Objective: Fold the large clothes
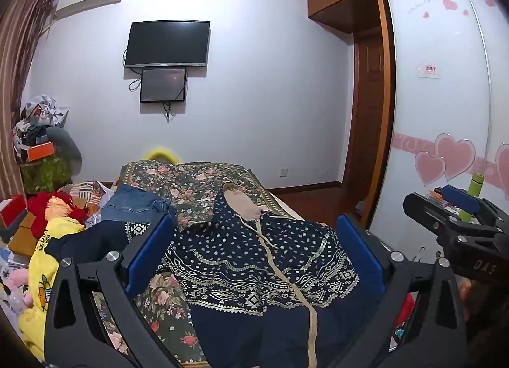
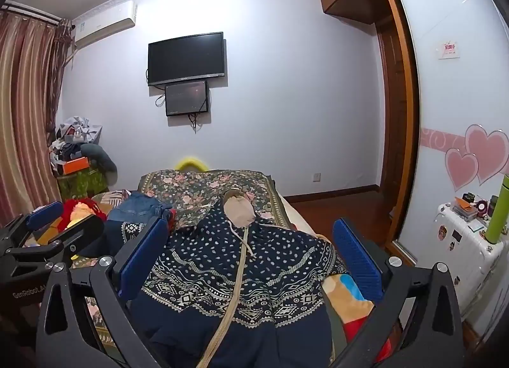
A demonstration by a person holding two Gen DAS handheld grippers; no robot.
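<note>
We see a navy patterned hoodie (image 1: 254, 259) spread front-up on the bed (image 1: 178, 183), its beige-lined hood pointing toward the far wall and its zipper running down the middle. The bed's flowered cover shows beyond the hood and along the hoodie's left edge. Our left hand-held gripper (image 1: 254, 253) hovers above the hoodie with its blue pads wide apart, nothing between them but the view of the cloth below. Our right hand-held gripper (image 2: 251, 253) hangs beside it over the same hoodie, also spread wide and holding nothing. Both tilt slightly downward toward the garment.

Left of the hoodie lies a pair of folded jeans (image 1: 136, 205), and further left a yellow garment (image 1: 41, 275) and a red fluffy item (image 1: 47, 208) sit in a heap. Right of the hoodie, a bright orange and blue cloth (image 2: 346, 294) shows at its edge. On the wall beyond the hoodie hangs a television (image 1: 167, 43).
</note>
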